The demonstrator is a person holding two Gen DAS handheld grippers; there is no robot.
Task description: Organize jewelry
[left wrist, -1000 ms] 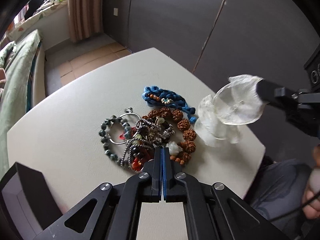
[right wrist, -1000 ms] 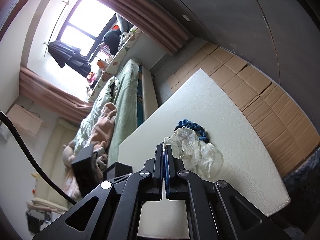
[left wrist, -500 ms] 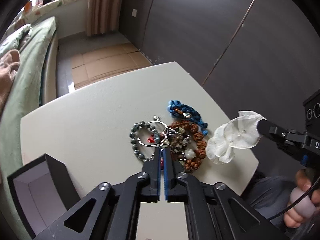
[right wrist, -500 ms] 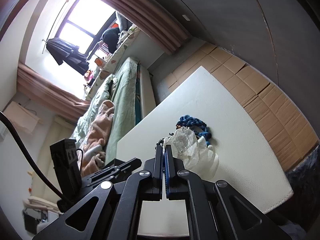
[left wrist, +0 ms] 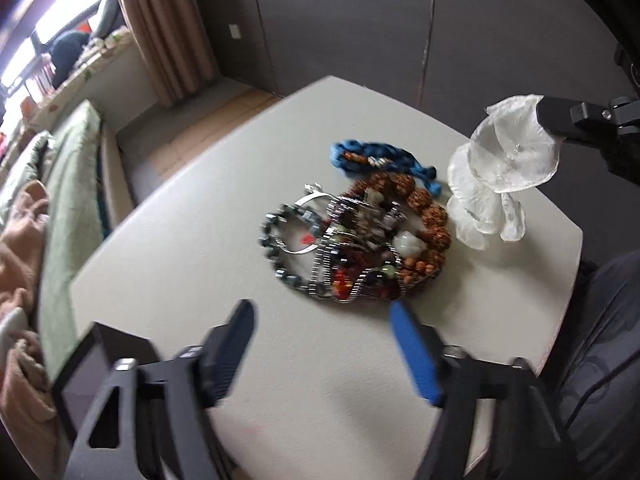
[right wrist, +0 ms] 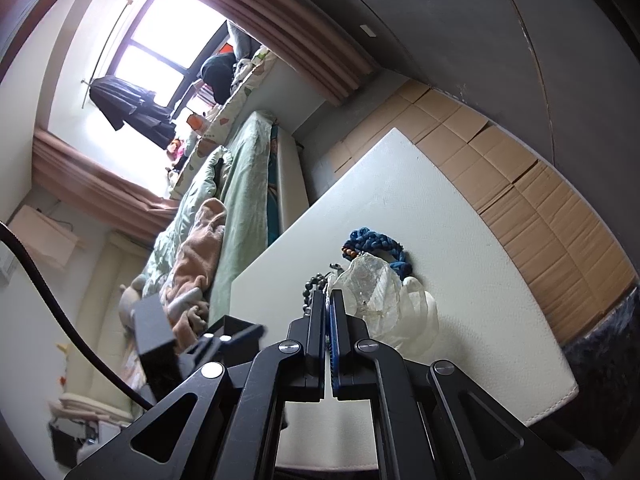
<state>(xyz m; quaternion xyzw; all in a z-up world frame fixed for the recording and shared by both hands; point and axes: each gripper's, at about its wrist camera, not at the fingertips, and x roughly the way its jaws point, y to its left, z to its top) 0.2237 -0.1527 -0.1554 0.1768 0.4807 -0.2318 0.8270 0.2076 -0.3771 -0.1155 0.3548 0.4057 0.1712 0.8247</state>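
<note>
A tangled jewelry pile lies on the white table: brown bead bracelet, dark bead bracelet, silver chains, red bits. A blue braided cord lies just beyond it and also shows in the right wrist view. My left gripper is open and empty, hovering just in front of the pile. My right gripper is shut on a translucent white organza pouch, which hangs at the pile's right side in the left wrist view.
An open black box sits at the table's near left corner. A bed with green and peach bedding lies left of the table. Dark wardrobe doors stand behind. The table's right edge is close to the pouch.
My left gripper has opened wide and drawn back above the pile. The right gripper keeps holding the pouch, which has sunk lower toward the table.
</note>
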